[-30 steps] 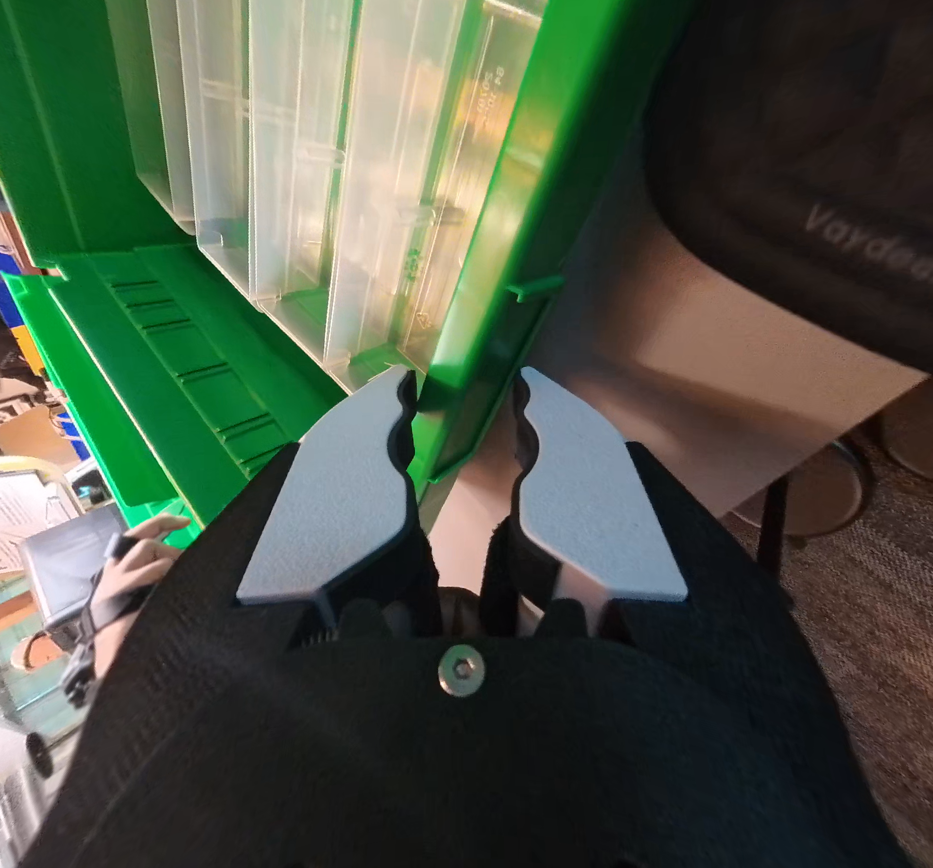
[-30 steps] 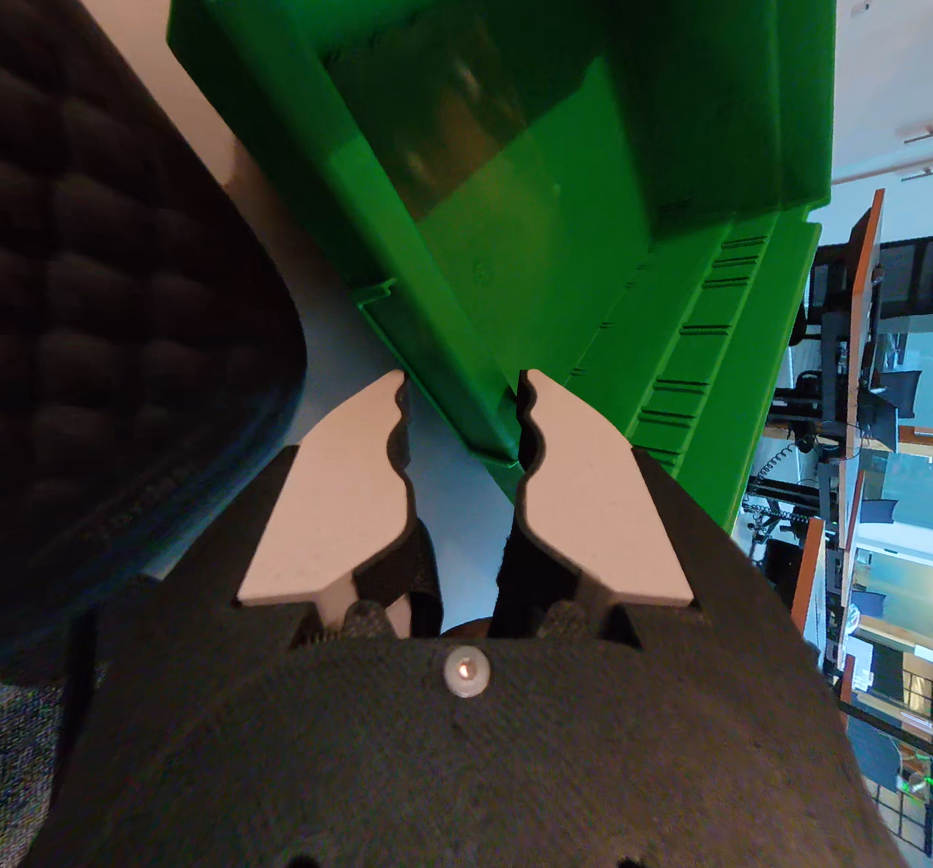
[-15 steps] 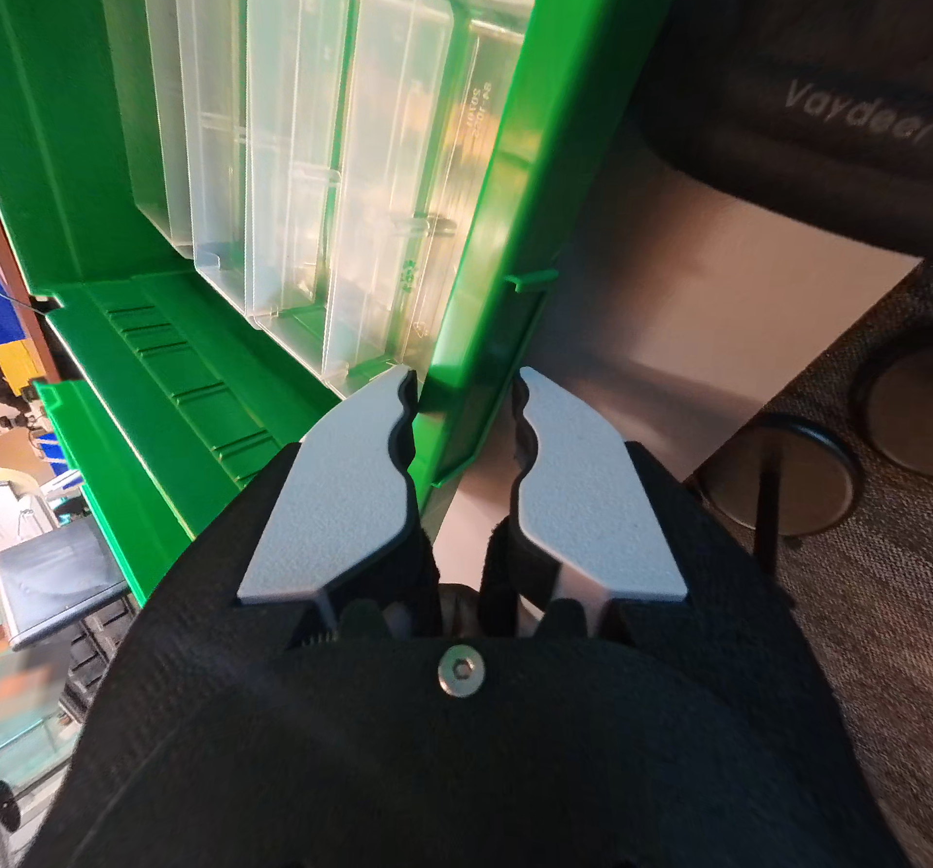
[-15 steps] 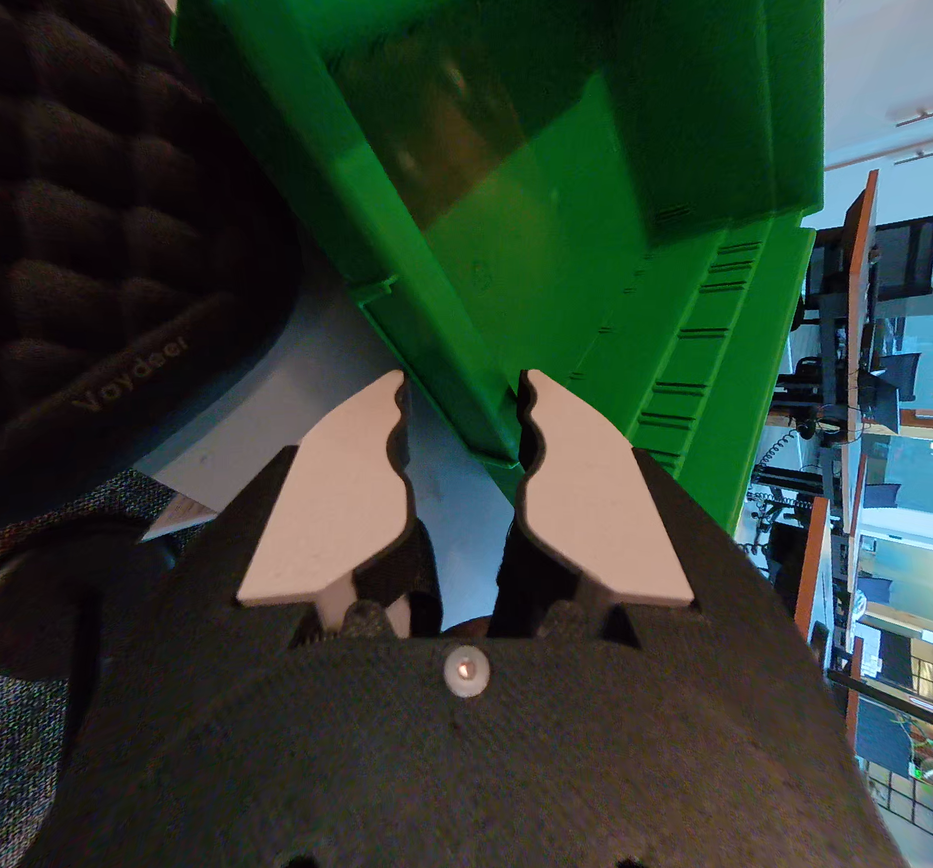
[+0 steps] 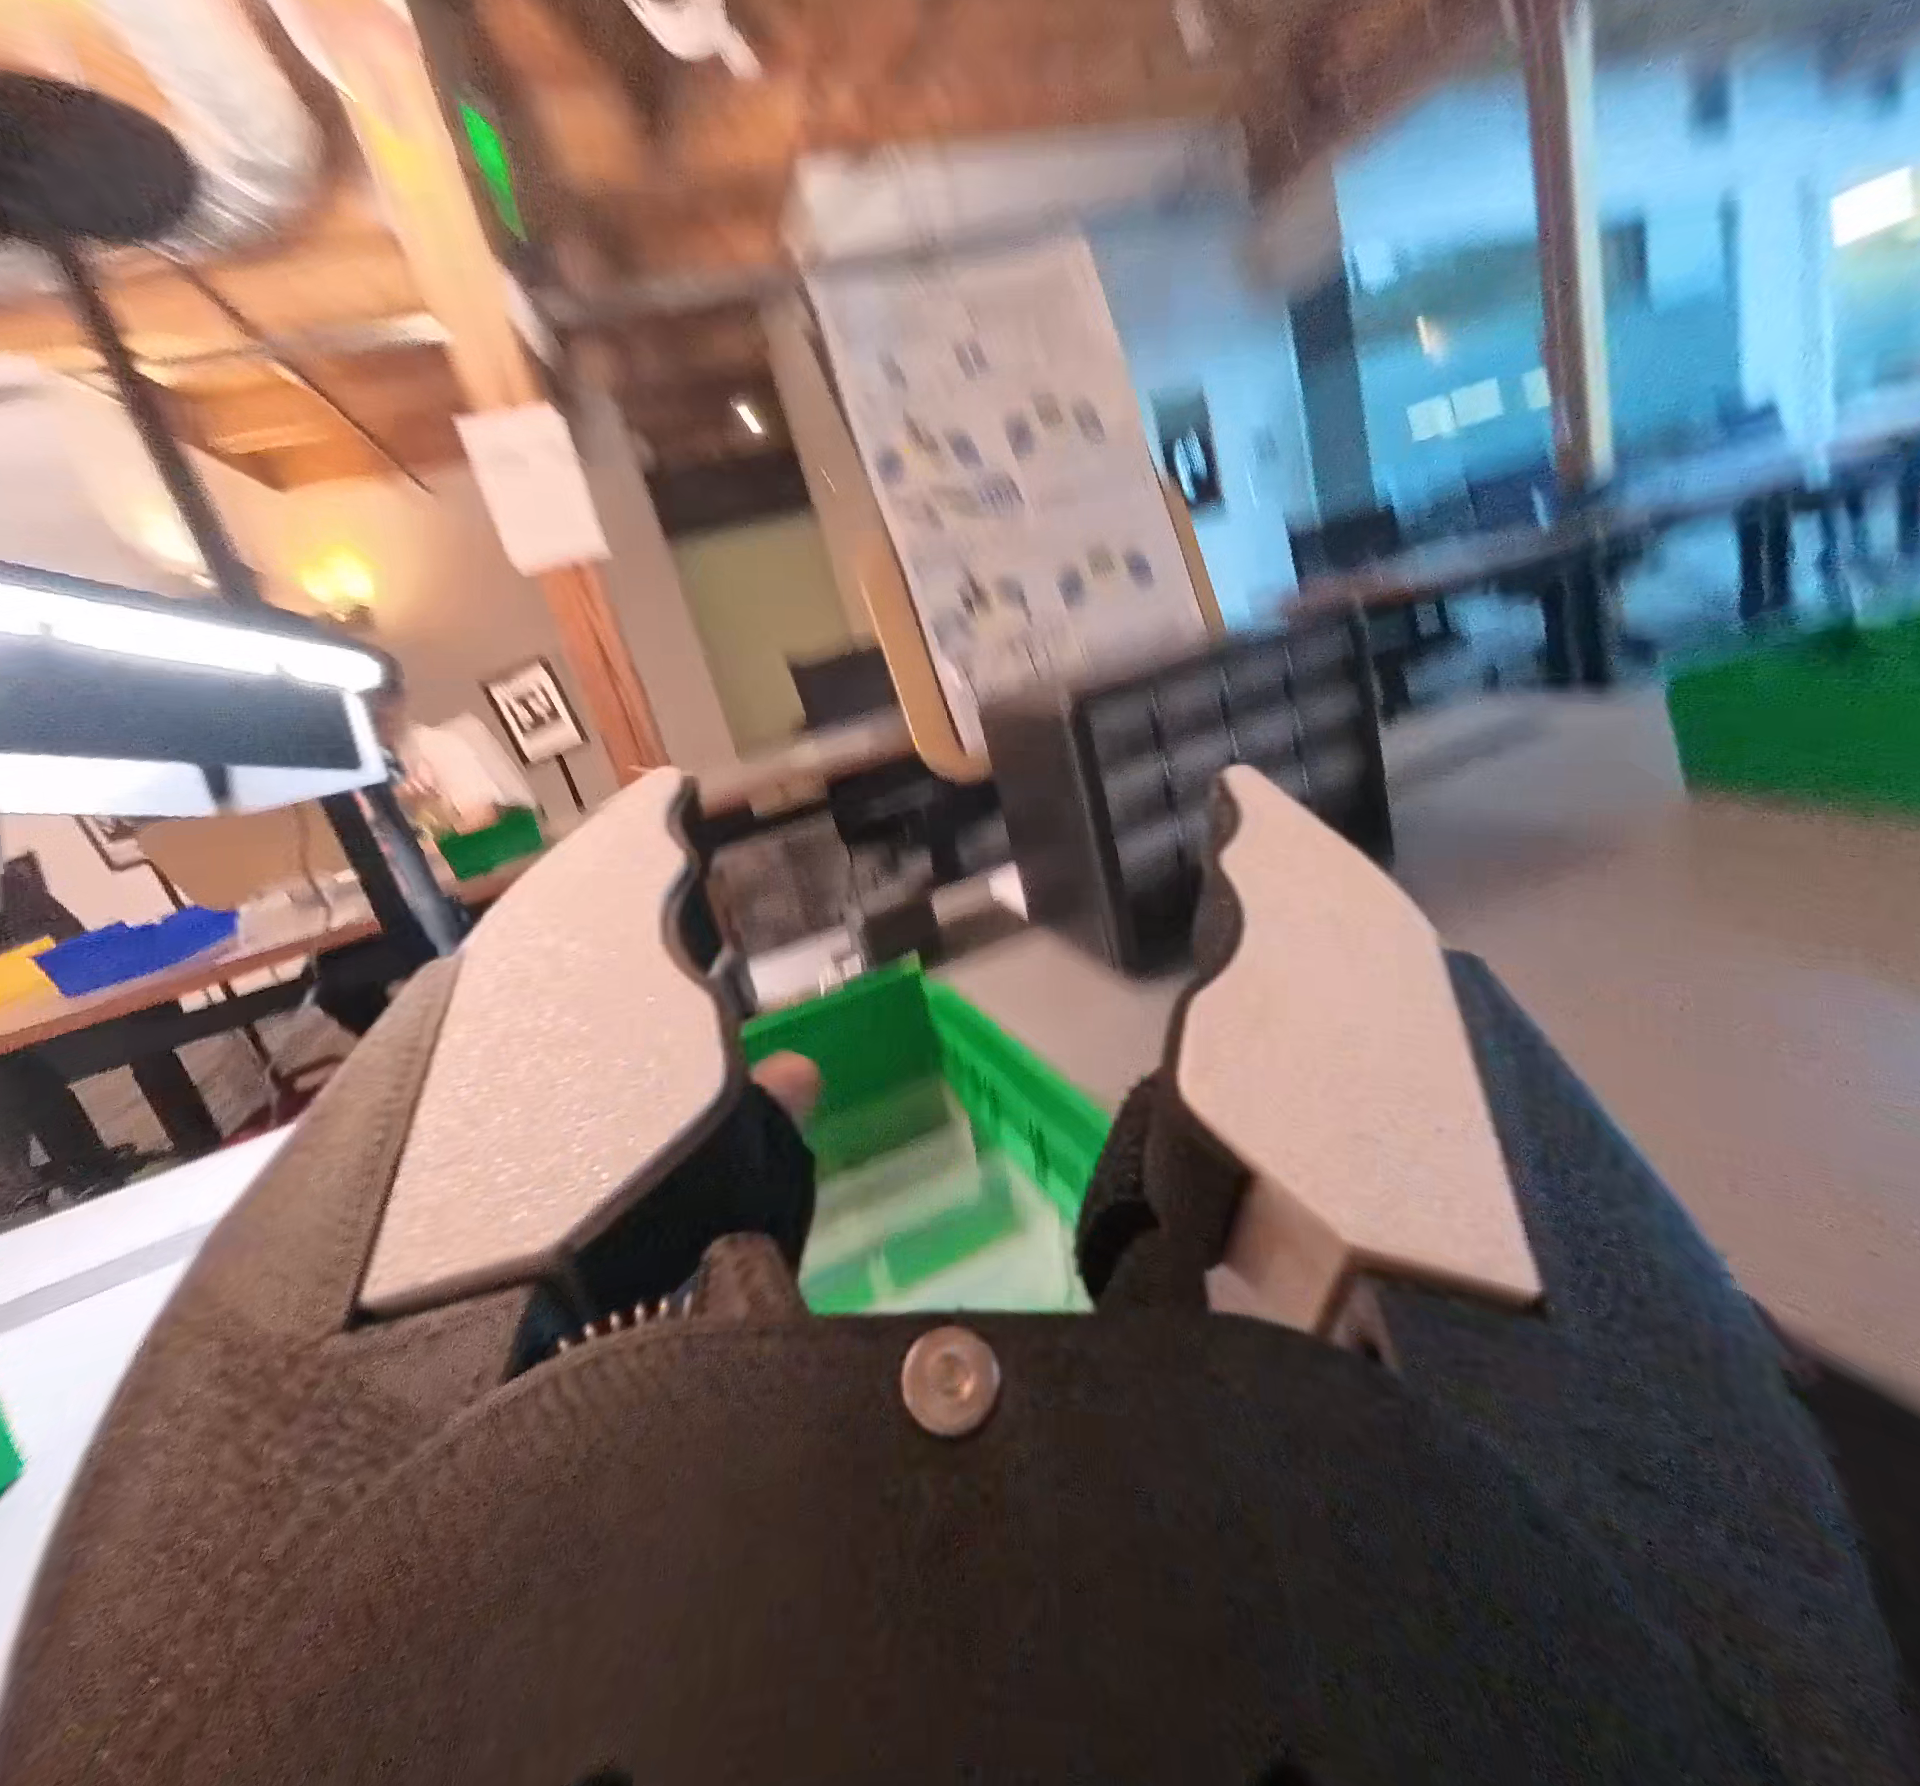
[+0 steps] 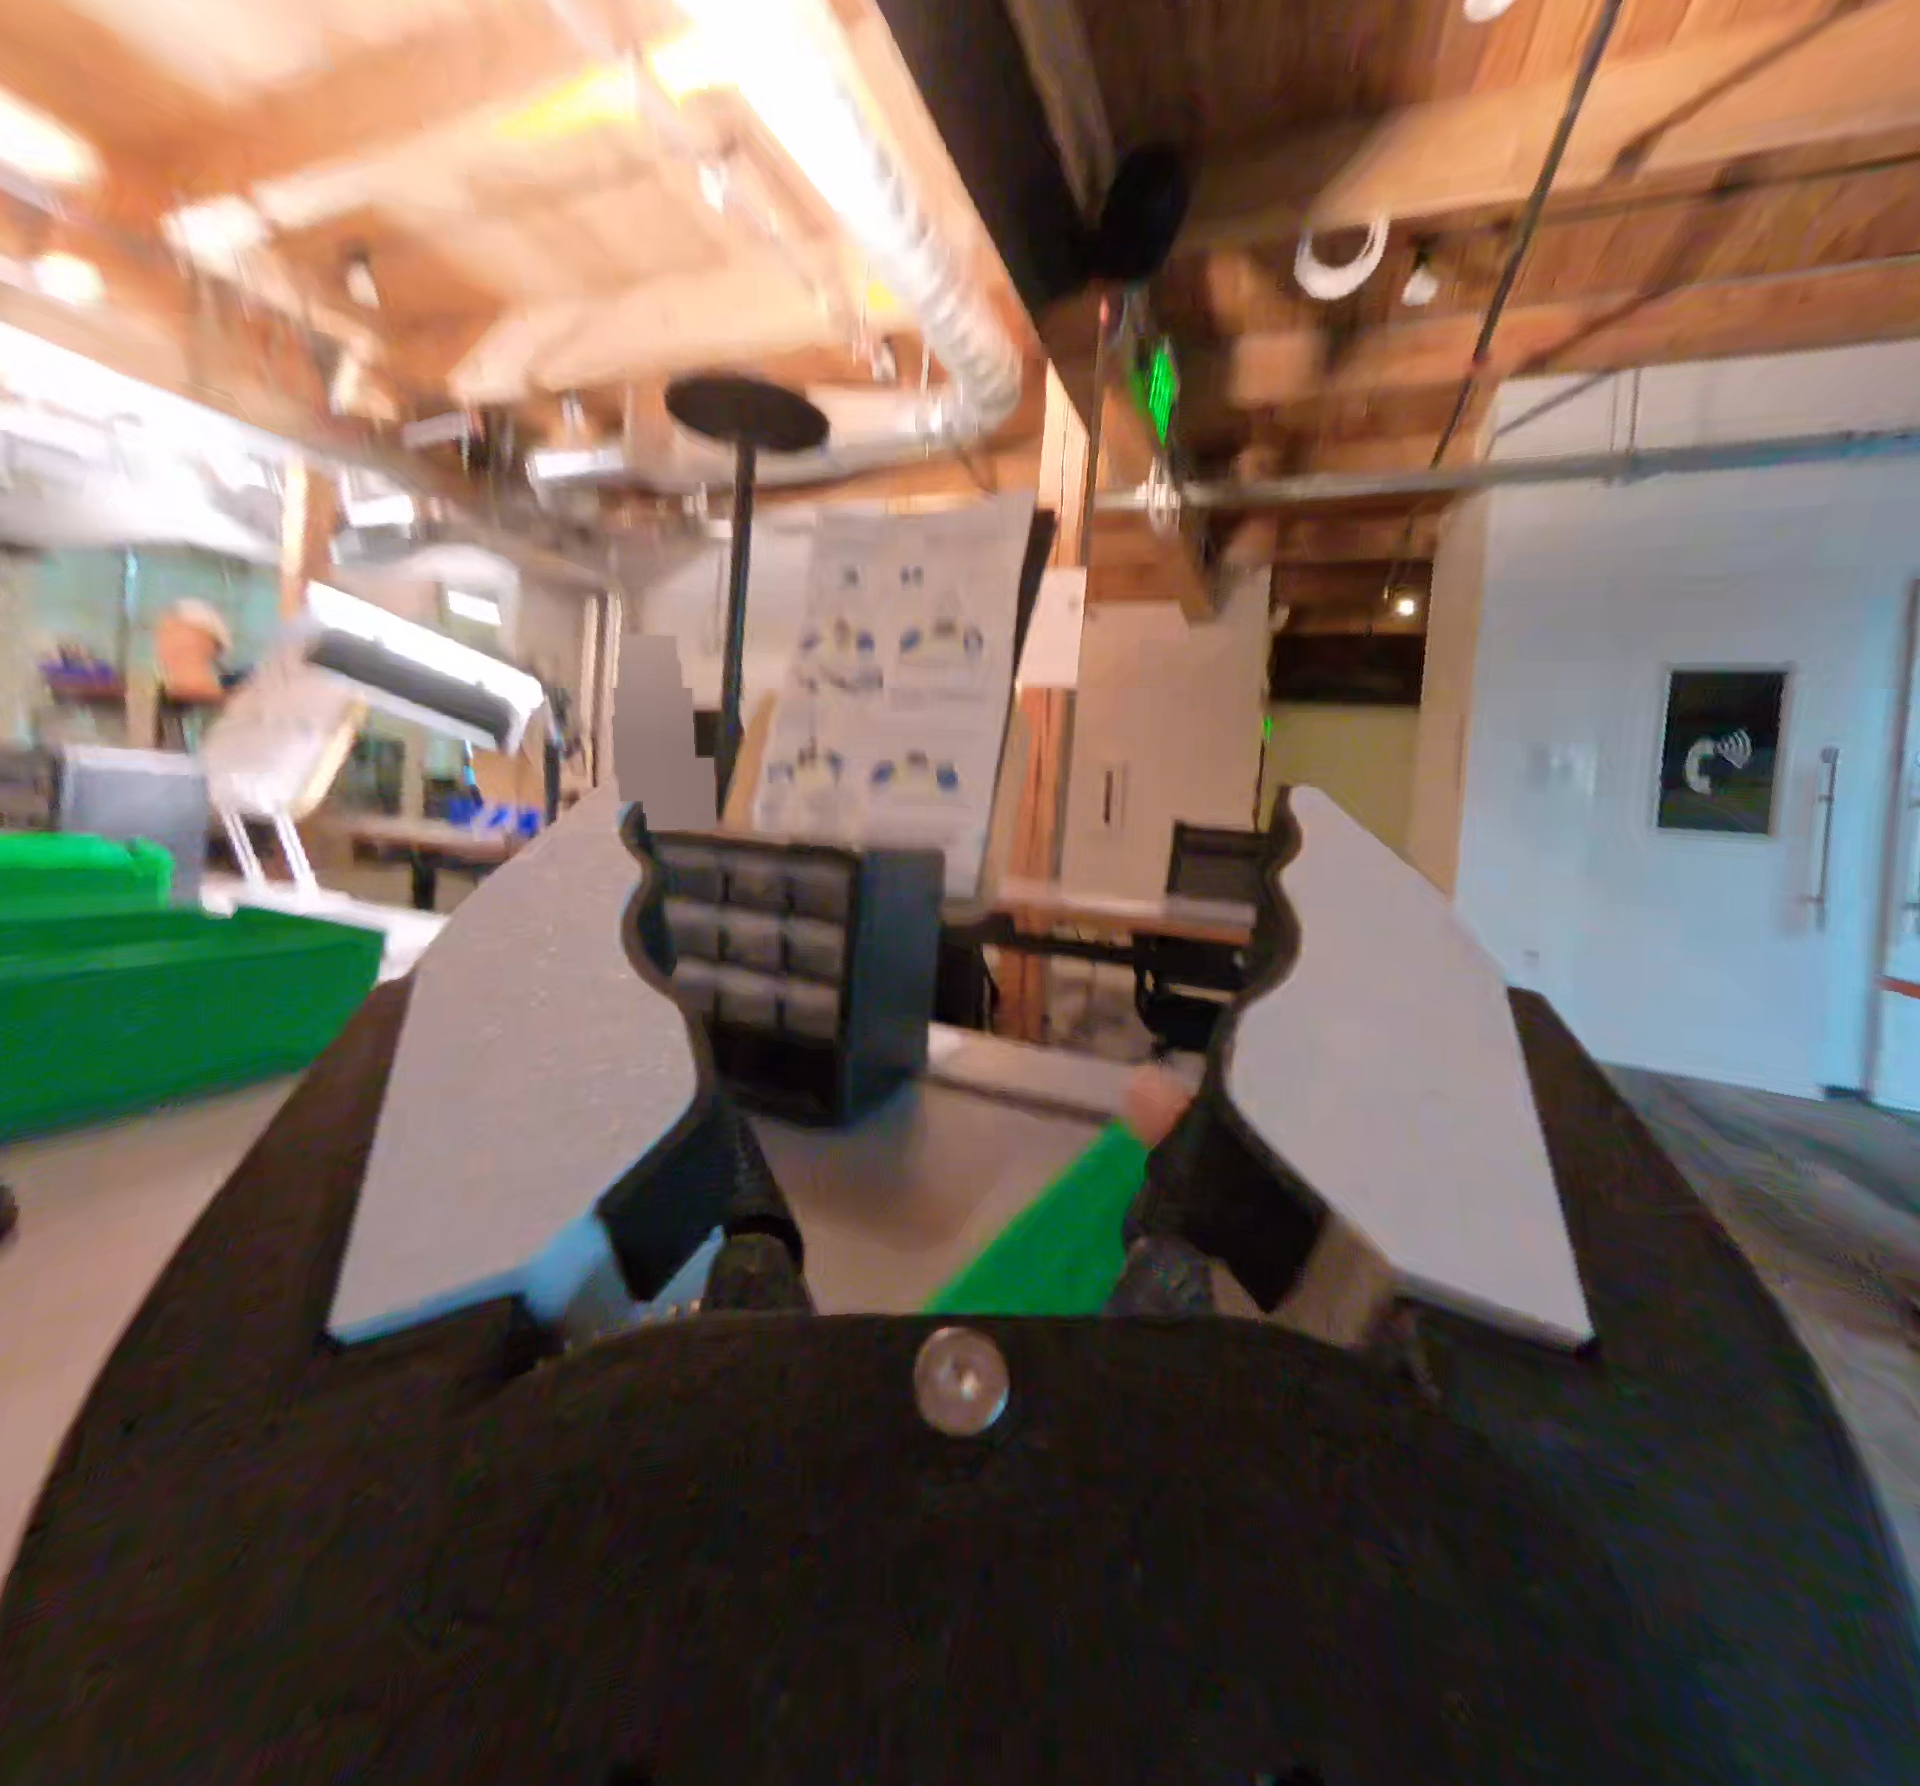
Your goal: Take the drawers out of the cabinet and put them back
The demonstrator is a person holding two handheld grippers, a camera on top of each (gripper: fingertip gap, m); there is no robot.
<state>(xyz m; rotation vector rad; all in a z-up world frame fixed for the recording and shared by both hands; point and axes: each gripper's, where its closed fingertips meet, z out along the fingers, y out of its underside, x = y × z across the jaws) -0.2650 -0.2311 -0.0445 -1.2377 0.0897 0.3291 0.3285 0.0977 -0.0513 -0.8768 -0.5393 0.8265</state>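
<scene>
A small black cabinet point(image 5: 1226, 801) with a grid of dark drawers stands on the table ahead; it also shows in the right wrist view point(image 6: 790, 957). My left gripper point(image 5: 953, 791) is open and empty, above a green bin point(image 5: 935, 1061) with clear plastic inside. A gloved hand point(image 5: 769, 1134) shows beside the left finger. My right gripper point(image 6: 953, 801) is open and empty, facing the cabinet at a distance. A green edge point(image 6: 1039, 1227) and a fingertip point(image 6: 1153, 1102) show low between its fingers. Both views are motion-blurred.
Another green bin point(image 6: 156, 988) sits on the table at the left of the right wrist view, and one at the far right of the left wrist view point(image 5: 1808, 728). A whiteboard point(image 6: 894, 676), desks, chairs and a lamp stand behind the table.
Both grippers have opened and let go of the green bin's rim. Both views have swung from the tilted bin up toward the room and the black cabinet.
</scene>
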